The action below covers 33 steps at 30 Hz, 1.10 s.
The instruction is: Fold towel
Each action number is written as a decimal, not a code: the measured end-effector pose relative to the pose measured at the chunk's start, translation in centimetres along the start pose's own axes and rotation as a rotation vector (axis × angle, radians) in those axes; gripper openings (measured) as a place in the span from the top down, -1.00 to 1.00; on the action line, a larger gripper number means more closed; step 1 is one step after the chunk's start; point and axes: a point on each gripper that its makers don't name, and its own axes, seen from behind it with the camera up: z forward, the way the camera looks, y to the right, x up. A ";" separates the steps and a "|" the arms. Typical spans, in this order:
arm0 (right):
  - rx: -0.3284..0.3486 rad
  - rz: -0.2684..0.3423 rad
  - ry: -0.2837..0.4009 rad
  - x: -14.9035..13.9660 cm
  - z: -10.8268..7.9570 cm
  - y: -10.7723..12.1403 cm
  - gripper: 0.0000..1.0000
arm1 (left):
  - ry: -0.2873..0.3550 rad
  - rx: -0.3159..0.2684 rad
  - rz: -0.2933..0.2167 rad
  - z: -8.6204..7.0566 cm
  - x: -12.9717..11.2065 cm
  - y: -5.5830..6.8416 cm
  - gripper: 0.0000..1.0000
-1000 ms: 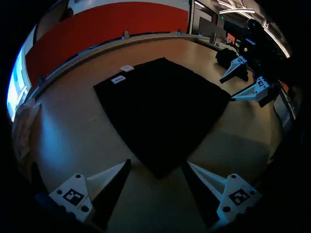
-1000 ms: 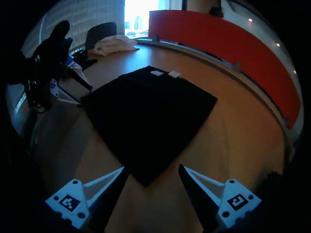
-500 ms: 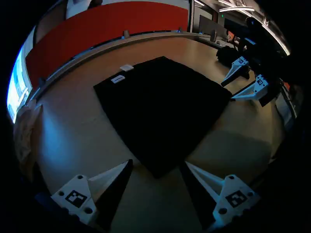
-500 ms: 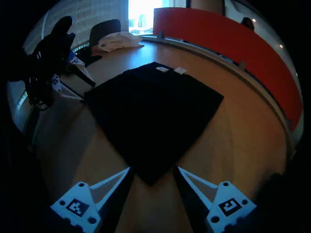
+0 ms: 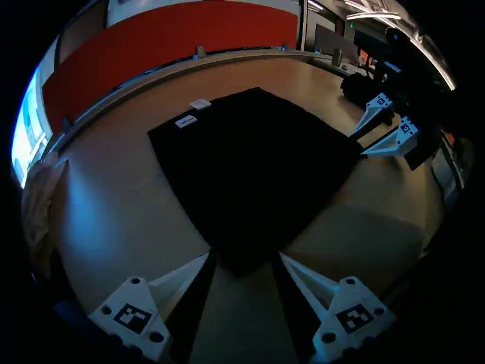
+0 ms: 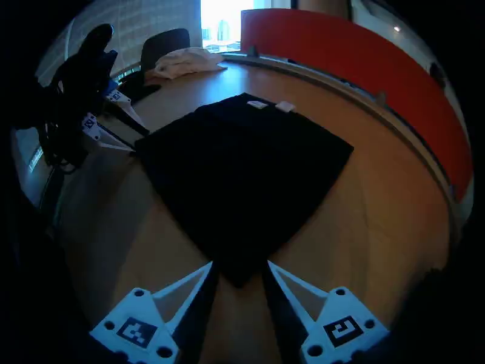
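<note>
The jaws of the left gripper (image 5: 244, 264) stand partly apart, one on each side of a corner of the black towel (image 5: 254, 164). A gap shows between each jaw and the cloth, so they have hold of nothing. The jaws of the right gripper (image 6: 238, 272) stand the same way, narrowly apart around another corner and gripping nothing.

The towel lies flat in the middle of the wooden worktop (image 5: 121, 206), set like a diamond. In each gripper's own view the corner between the jaws is at 6 o'clock. Two small white labels (image 6: 257, 104) sit at the towel's far corner, towards 12 o'clock in the right gripper view and 11 o'clock in the left gripper view.

In the left gripper view the right gripper hovers at 2 o'clock, just beside the towel's side corner. In the right gripper view the left gripper is at 10 o'clock, beside the opposite corner.

Beyond the towel, a red partition (image 5: 170, 42) runs along the worktop's far edge. A pale cloth (image 6: 185, 60) lies on the worktop at 11 o'clock in the right gripper view, near a dark chair (image 6: 160, 45) and a bright window (image 6: 221, 24).
</note>
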 end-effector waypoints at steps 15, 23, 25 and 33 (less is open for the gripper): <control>-0.036 0.042 -0.001 0.0 -0.1 0.3 0.30 | -0.010 0.021 -0.029 -0.2 -0.1 -0.1 0.28; -0.033 0.043 0.005 0.3 -0.2 0.1 0.35 | -0.017 0.043 -0.053 -0.3 -0.1 -0.4 0.68; -0.033 0.042 0.010 0.5 -0.2 0.1 0.37 | -0.018 0.040 -0.061 -0.4 -0.1 -0.3 0.72; -0.041 0.041 0.031 1.2 -0.8 0.3 0.40 | 0.006 0.034 -0.102 -1.1 0.7 0.0 0.74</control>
